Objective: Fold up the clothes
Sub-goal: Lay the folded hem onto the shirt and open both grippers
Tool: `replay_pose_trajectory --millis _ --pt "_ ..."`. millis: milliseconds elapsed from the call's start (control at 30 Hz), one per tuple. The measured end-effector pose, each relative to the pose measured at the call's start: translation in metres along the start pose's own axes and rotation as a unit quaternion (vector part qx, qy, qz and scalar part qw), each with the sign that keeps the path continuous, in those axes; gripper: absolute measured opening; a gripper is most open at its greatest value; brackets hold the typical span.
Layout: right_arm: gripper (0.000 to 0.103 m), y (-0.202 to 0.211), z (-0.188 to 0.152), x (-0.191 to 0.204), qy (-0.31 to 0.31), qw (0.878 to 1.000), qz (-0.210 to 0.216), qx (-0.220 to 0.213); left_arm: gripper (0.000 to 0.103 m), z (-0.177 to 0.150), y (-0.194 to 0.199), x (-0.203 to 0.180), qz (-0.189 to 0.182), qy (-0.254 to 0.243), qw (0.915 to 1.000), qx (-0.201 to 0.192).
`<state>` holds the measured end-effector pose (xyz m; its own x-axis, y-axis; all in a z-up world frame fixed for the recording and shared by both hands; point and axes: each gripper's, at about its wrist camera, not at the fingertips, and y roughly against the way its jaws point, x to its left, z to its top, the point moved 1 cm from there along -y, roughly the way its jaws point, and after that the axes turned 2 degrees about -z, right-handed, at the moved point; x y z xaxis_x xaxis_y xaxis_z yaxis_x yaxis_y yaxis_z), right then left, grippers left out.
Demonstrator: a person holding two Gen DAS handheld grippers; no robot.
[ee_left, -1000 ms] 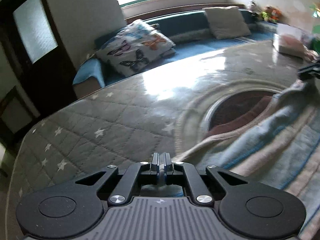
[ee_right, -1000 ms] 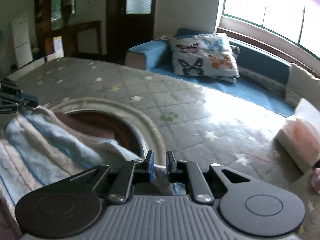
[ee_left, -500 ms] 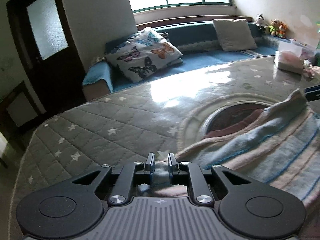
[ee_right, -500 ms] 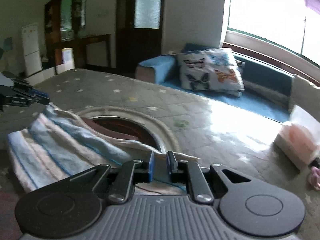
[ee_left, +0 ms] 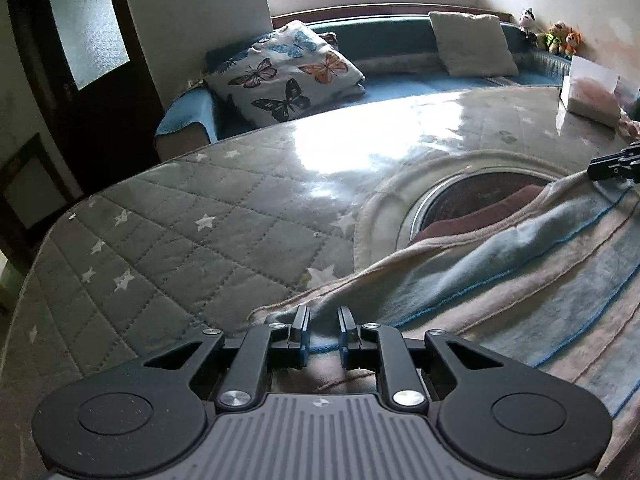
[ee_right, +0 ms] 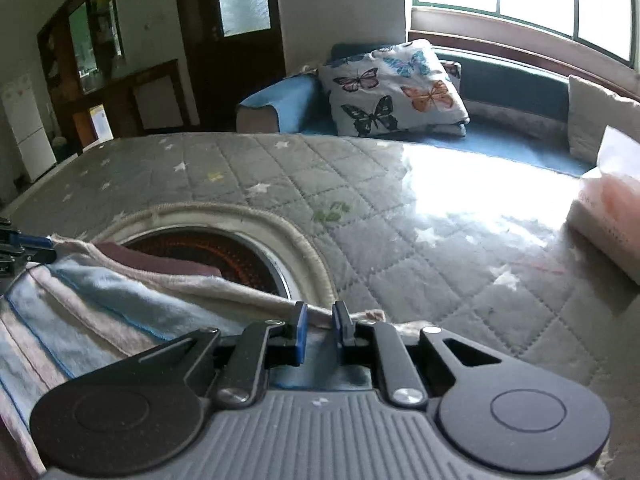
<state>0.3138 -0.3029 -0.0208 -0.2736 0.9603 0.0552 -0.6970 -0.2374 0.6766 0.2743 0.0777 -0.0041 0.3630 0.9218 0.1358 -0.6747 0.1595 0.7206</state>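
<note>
Blue-and-beige striped fleece garment [ee_left: 520, 280] spread on a grey star-quilted table cover [ee_left: 208, 216].
Left gripper [ee_left: 323, 330] and right gripper [ee_right: 319, 326] each stand with jaws slightly parted, the garment's hem lying between the fingertips; the cloth stretches between both grippers, over a round brown opening [ee_right: 224, 252] ahead.

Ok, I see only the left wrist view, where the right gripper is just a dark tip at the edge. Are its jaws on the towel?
Observer: Yes. In the right wrist view the right gripper has its jaws a little apart, and the hem of the striped towel lies between them; a firm pinch I cannot confirm.
Operator: Anything beyond the left side of the quilted table?
Observer: A white fridge stands there, against the wall.
</note>
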Motion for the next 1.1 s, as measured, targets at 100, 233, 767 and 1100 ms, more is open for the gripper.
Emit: replay_pose_trajectory --millis 100,233,767,1100 --pt "0.016 0.009 0.002 0.003 0.006 1.000 0.000 -0.014 0.018 0.002 0.005 0.002 -0.001 0.004 0.9999 -0.011" --pt "0.025 0.004 0.000 0.008 0.016 1.000 0.002 -0.001 0.021 0.000 -0.003 0.007 0.010 0.009 0.9999 -0.002" --pt "0.033 0.053 -0.026 0.035 0.055 0.998 0.036 0.007 0.028 -0.025 0.045 -0.005 -0.004 0.024 0.9995 -0.022" --pt "0.033 0.082 -0.073 0.038 0.064 0.998 0.006 0.015 0.028 -0.071 0.068 -0.016 -0.002 0.043 0.9989 -0.017"
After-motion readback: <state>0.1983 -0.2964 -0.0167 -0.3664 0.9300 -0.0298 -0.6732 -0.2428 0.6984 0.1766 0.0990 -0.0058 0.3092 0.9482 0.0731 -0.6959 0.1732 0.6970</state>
